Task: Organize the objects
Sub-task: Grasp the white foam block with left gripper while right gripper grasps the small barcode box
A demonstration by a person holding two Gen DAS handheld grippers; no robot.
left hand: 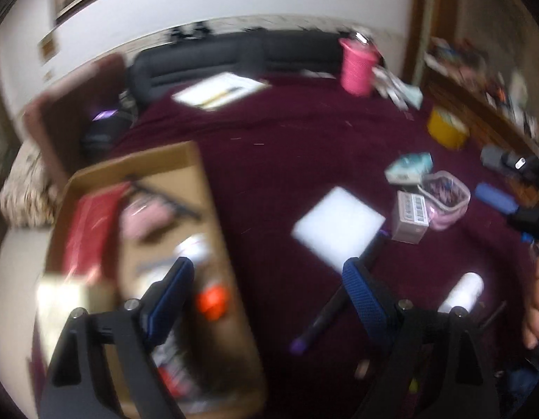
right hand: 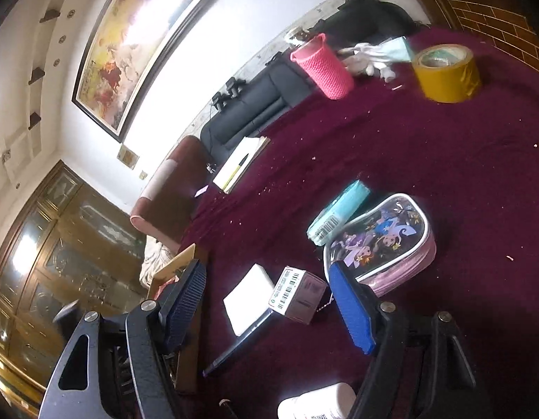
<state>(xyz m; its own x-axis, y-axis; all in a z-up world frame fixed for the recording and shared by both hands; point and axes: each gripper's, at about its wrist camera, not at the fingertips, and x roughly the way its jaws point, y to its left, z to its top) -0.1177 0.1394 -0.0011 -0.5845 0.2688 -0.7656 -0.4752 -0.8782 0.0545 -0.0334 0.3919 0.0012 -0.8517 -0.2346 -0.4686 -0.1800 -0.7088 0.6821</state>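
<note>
A maroon cloth [right hand: 426, 160] covers the table. Small box [right hand: 299, 293] near the cartoon pouch [right hand: 384, 241] shows barcodes, text unreadable. Left gripper [left hand: 269, 279] and right gripper [right hand: 269, 296] both gape wide, empty.

Small white box [right hand: 299, 295]: barcode label, digits illegible. Teal packet [right hand: 335, 217]: barcode, unreadable. No other legible text.

Home living room, sofa [right hand: 255, 104], framed painting [right hand: 136, 45]

Both grippers are wide open and empty: left gripper [left hand: 269, 279] fills the lower frame, right gripper [right hand: 269, 293] likewise, tilted.
</note>
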